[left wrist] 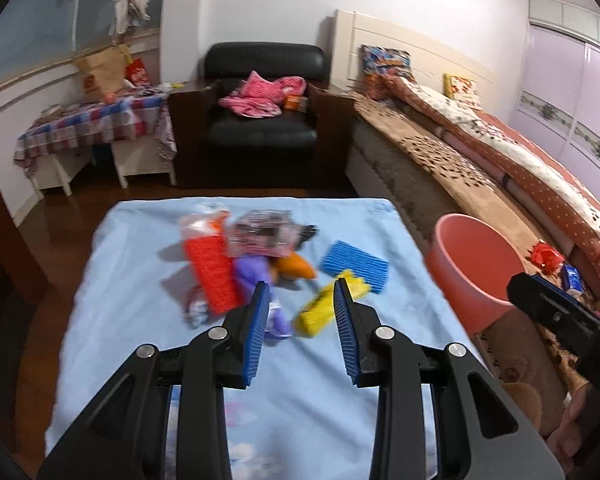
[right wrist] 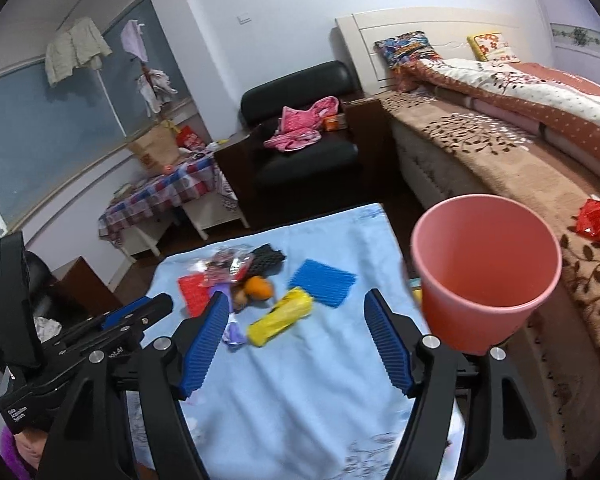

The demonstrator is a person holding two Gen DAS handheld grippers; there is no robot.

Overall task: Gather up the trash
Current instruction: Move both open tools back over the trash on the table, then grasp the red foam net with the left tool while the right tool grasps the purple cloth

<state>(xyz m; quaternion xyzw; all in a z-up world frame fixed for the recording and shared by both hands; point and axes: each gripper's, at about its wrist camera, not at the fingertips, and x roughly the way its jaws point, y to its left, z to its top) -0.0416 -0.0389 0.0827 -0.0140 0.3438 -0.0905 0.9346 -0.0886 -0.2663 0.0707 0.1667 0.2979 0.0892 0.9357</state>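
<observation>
Both grippers gape empty: left gripper (left wrist: 302,284), right gripper (right wrist: 294,300) wider, above crinkly yellow wrapper (right wrist: 280,316); smooth round pink bucket (right wrist: 486,268) right of frame.

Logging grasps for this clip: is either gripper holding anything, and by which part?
Nothing is held. Left gripper and right gripper are both open above the trash pile.

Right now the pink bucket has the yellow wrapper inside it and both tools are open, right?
Not quite. The pink bucket looks empty in the right wrist view; the yellow wrapper lies on the light blue cloth. The left tool and right tool are open.
</observation>
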